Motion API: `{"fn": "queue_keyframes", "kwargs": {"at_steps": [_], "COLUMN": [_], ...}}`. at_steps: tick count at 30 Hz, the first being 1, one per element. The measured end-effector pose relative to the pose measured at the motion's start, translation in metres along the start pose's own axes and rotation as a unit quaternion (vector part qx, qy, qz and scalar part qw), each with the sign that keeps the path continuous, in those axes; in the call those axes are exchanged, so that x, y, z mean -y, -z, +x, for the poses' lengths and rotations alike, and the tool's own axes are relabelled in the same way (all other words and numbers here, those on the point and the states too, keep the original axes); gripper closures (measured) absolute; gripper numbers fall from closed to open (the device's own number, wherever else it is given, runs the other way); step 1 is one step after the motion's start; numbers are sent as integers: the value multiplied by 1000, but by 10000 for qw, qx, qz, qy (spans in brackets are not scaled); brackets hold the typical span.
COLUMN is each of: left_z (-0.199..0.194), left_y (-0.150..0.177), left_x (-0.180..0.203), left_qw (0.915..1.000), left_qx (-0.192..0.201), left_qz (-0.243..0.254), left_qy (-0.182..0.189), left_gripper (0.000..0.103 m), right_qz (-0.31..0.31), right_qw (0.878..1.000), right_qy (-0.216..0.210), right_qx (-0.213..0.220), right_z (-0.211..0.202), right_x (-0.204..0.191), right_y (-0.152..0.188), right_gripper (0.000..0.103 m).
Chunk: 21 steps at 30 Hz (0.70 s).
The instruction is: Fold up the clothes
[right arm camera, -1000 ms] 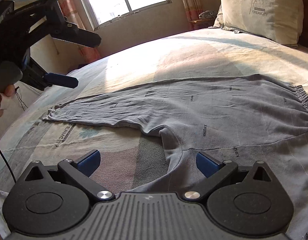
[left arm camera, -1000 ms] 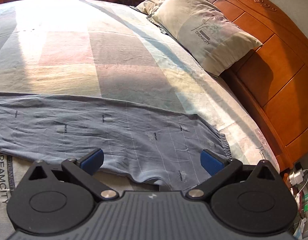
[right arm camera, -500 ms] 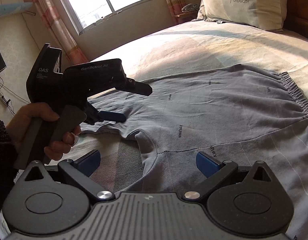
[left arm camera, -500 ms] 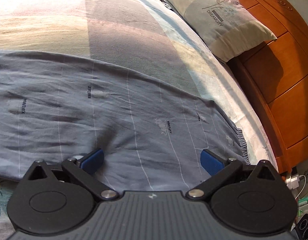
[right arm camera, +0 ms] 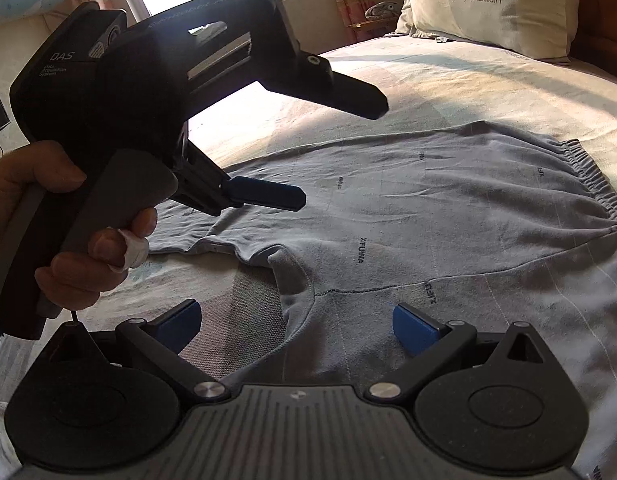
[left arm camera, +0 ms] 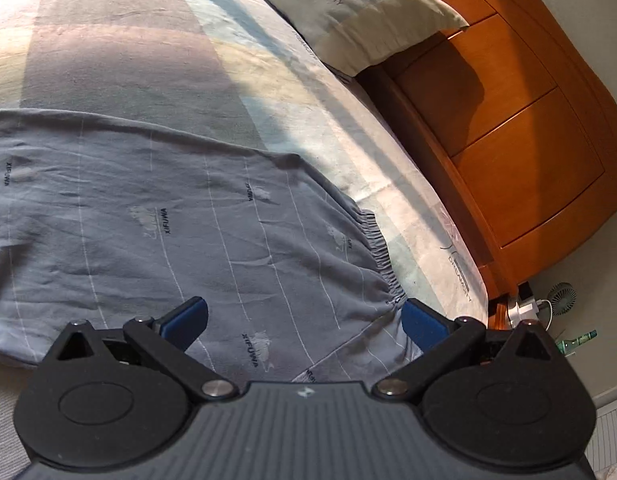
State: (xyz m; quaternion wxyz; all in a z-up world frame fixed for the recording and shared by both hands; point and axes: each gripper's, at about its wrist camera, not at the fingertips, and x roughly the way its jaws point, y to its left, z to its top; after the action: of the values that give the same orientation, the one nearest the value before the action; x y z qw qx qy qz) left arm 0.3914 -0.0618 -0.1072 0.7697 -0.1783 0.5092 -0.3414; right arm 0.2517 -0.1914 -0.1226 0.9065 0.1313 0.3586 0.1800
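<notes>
The gray pants [right arm camera: 448, 208] lie spread flat on the bed [left arm camera: 120, 60], with the elastic waistband [right arm camera: 588, 184] toward the pillow [right arm camera: 492, 4] and the legs going away to the window side. I think they are laid flat like this so that one half can be folded over the other.

My left claw [left arm camera: 304, 316] hangs low over the cloth near the waistband, fingers wide apart and holding nothing; its right finger [left arm camera: 422, 322] is just beside the gathered corner of the waistband, which looks to me the place to grip. My right claw [right arm camera: 294, 320] is also wide apart and empty, over the crotch, where the near leg begins.

In the right view the left claw and the hand [right arm camera: 68, 236] that holds it cover most of the far leg, so I cannot see where this leg ends. The near leg runs under the right claw's body and is cut off. Whether any finger touches the cloth, I cannot tell.
</notes>
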Motion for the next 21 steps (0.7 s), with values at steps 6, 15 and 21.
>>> {"fn": "queue_keyframes", "kwargs": {"at_steps": [6, 15, 21], "left_z": [-8, -64, -68], "left_y": [19, -3, 19], "left_x": [-22, -58, -89], "left_qw": [9988, 9900, 9847], "left_qx": [-36, 861, 774], "left_qz": [-463, -909, -1247], "left_qy": [131, -646, -936], "left_gripper": [1, 1, 1], "right_qz": [39, 77, 60], "right_qw": [10000, 9999, 9999], "right_qy": [8, 7, 28], "right_qx": [-47, -93, -129], "right_z": [1, 0, 3], "right_x": [2, 4, 4], "right_y": [-1, -2, -2], "right_gripper": [0, 0, 0]}}
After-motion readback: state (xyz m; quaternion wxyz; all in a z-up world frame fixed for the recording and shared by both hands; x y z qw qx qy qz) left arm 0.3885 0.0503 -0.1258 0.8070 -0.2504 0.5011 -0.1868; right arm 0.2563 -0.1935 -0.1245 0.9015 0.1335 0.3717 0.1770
